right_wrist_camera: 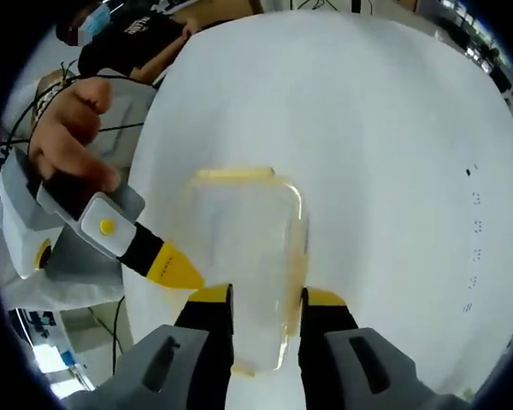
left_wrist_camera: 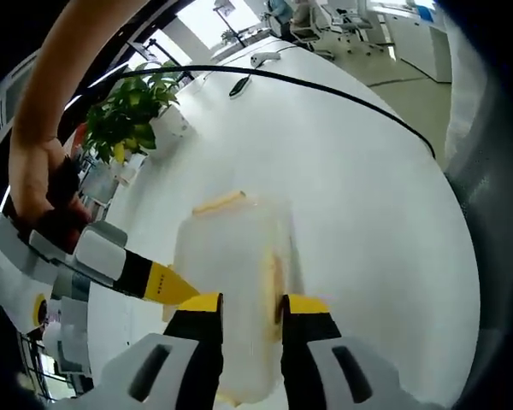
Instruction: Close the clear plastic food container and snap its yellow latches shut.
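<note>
The clear plastic container [left_wrist_camera: 235,256] lies on the white table, its lid on top and a yellow latch [left_wrist_camera: 220,202] at its far end. A second yellow latch [left_wrist_camera: 276,282] runs along its right side. My left gripper [left_wrist_camera: 252,309] sits over the container's near end, jaws a narrow gap apart, the clear plastic showing between them. In the right gripper view the container [right_wrist_camera: 244,248] lies the same way, with a far latch [right_wrist_camera: 235,173]. My right gripper [right_wrist_camera: 267,301] stands over its near end, narrowly open. In each view another hand-held gripper's yellow tip [left_wrist_camera: 175,286] [right_wrist_camera: 173,270] touches the container's left side.
The round white table [left_wrist_camera: 342,171] has a black cable [left_wrist_camera: 325,90] across its far part and a potted plant [left_wrist_camera: 132,115] at the far left. A person's hand [right_wrist_camera: 73,128] holds the other gripper at the left. Bare tabletop [right_wrist_camera: 393,171] spreads right of the container.
</note>
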Motion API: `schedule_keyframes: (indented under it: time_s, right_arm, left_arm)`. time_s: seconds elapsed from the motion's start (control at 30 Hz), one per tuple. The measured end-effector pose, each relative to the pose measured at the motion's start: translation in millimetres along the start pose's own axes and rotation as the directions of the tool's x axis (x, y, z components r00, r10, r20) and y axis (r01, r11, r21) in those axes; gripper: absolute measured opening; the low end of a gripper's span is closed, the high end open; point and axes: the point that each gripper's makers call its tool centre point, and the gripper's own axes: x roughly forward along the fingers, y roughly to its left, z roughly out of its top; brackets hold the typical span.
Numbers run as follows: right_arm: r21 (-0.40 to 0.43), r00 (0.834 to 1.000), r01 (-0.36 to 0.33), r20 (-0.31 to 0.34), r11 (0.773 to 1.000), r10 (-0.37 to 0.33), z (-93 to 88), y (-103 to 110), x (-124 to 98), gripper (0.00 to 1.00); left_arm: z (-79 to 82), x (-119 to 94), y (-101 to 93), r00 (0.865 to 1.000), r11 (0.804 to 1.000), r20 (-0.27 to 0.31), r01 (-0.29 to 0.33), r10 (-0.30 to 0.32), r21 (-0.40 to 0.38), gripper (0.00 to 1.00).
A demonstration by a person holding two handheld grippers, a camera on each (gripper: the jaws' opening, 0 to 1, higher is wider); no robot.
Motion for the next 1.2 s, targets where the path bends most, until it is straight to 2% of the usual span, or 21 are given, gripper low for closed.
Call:
schedule_keyframes:
  time_s: [0.2,0.27,0.33,0.4,0.47,0.5,0.57,0.6,0.63,0.67,0.7,0.73,0.8,0.9,0.97,1.03,1.1,1.13,1.2]
  right_arm:
    - [-0.009,1.000,0.007,0.013,1.000,-0.007,-2.0,0,-1,0.27]
    - [-0.021,1.000,0.023,0.016,1.000,-0.022,-2.1,2,-2,0.27]
    - [-0.050,0.998,0.049,0.034,0.998,-0.047,-2.1,2,-3,0.27]
    - [-0.042,0.997,0.063,0.045,0.997,-0.061,-3.5,4,-4,0.27]
    - [-0.042,0.995,0.081,0.053,0.996,-0.079,-3.8,5,-4,0.28]
    - [-0.049,0.995,0.089,0.056,0.995,-0.086,-3.1,6,-4,0.28]
    - [-0.087,0.990,0.125,0.078,0.988,-0.119,-1.9,6,-6,0.28]
    - [-0.086,0.987,0.140,0.092,0.986,-0.133,-3.6,8,-7,0.28]
    - [-0.079,0.986,0.145,0.095,0.986,-0.137,-2.4,6,-7,0.28]
    - [-0.068,0.984,0.156,0.102,0.985,-0.149,-3.8,5,-8,0.31]
    - [-0.070,0.982,0.169,0.102,0.983,-0.161,-5.2,4,-9,0.37]
    - [-0.075,0.978,0.190,0.101,0.979,-0.182,-9.6,4,-12,0.46]
    - [-0.065,0.974,0.199,0.125,0.978,-0.189,-14.1,8,-17,0.56]
    - [-0.042,0.966,0.204,0.170,0.978,-0.195,-19.6,15,-22,0.57]
    - [-0.025,0.957,0.225,0.194,0.974,-0.217,-26.3,17,-25,0.60]
    - [-0.001,0.953,0.215,0.217,0.977,-0.210,-33.7,22,-25,0.61]
    - [0.004,0.947,0.215,0.242,0.977,-0.210,-37.7,26,-25,0.62]
    - [0.012,0.942,0.224,0.254,0.974,-0.220,-40.9,26,-25,0.66]
    - [0.020,0.938,0.222,0.269,0.975,-0.219,-45.3,31,-23,0.73]
  left_arm:
    - [0.2,-1,0.4,1.000,1.000,0.005,-0.001,0.001,0.019,0.20]
    - [0.1,-2,1.4,1.000,1.000,0.031,0.002,-0.001,-0.031,0.21]
    - [-0.1,-2,1.4,0.999,1.000,0.039,-0.002,0.003,-0.015,0.21]
    - [0.6,-3,2.1,0.999,1.000,0.052,-0.001,0.002,-0.019,0.22]
    - [1.4,-2,2.0,0.995,1.000,0.099,0.010,-0.011,0.004,0.24]
    - [1.4,-3,-1.3,0.992,0.999,0.123,0.042,-0.040,-0.013,0.27]
    - [2.4,-4,-7.9,0.984,0.990,0.153,0.102,-0.086,-0.099,0.40]
    - [-1.6,-3,-9.5,0.988,0.984,0.130,0.105,-0.087,-0.141,0.50]
    - [-9.6,-2,-14.7,0.990,0.978,0.093,0.120,-0.105,-0.172,0.65]
    - [-3.4,1,-13.5,0.988,0.985,0.128,0.108,-0.091,-0.134,0.75]
    - [-7.5,1,-16.8,0.989,0.984,0.109,0.112,-0.097,-0.140,0.82]
    - [-11.4,-5,-18.0,0.989,0.983,0.104,0.122,-0.108,-0.141,0.82]
    - [-10.0,-13,-15.5,0.985,0.978,0.133,0.132,-0.111,-0.161,0.81]
    - [-7.9,-23,-1.4,0.981,0.967,0.180,0.118,-0.078,-0.224,0.87]
    - [-12.2,-29,8.8,0.980,0.956,0.186,0.120,-0.071,-0.266,0.93]
    - [-16.4,-35,22.3,0.980,0.959,0.190,0.103,-0.053,-0.264,0.94]
    - [-20.2,-38,31.6,0.982,0.958,0.184,0.096,-0.047,-0.270,0.96]
    - [-23.1,-38,36.2,0.983,0.957,0.177,0.094,-0.045,-0.276,0.99]
    - [-33.4,-38,44.6,0.990,0.957,0.137,0.083,-0.046,-0.279,0.99]
